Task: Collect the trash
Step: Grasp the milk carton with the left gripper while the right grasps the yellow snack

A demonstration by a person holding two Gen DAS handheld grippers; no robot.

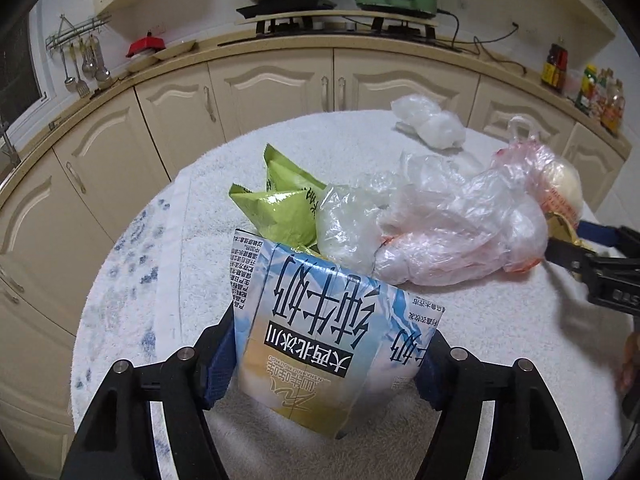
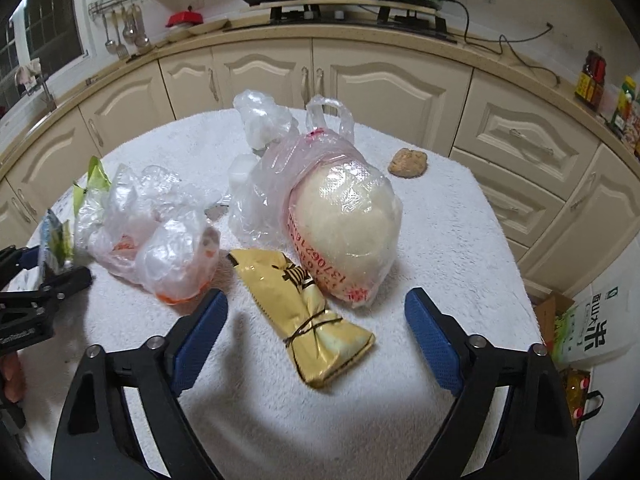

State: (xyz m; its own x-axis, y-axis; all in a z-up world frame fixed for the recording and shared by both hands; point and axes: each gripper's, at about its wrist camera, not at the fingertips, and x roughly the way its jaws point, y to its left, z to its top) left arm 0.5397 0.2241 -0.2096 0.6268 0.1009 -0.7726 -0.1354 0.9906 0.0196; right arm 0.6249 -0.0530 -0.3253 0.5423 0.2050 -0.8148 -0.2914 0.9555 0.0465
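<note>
The left gripper [image 1: 326,364] tilts down over the white-towelled tabletop [image 1: 460,340], its jaws pressed on both sides of a blue milk carton [image 1: 320,320] at lower centre. The right gripper [image 2: 316,340] also slants down, jaws wide, a gold wrapper [image 2: 304,320] lying between them untouched. Only the left view shows the green packets [image 1: 280,200] clearly; only the right view shows the bagged white bun [image 2: 348,224] whole and a brown lump [image 2: 408,163] at upper right.

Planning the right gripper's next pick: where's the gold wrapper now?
In the right wrist view the gold wrapper lies on the white towel, between the right gripper's open fingers, just in front of the bagged bun.
</note>
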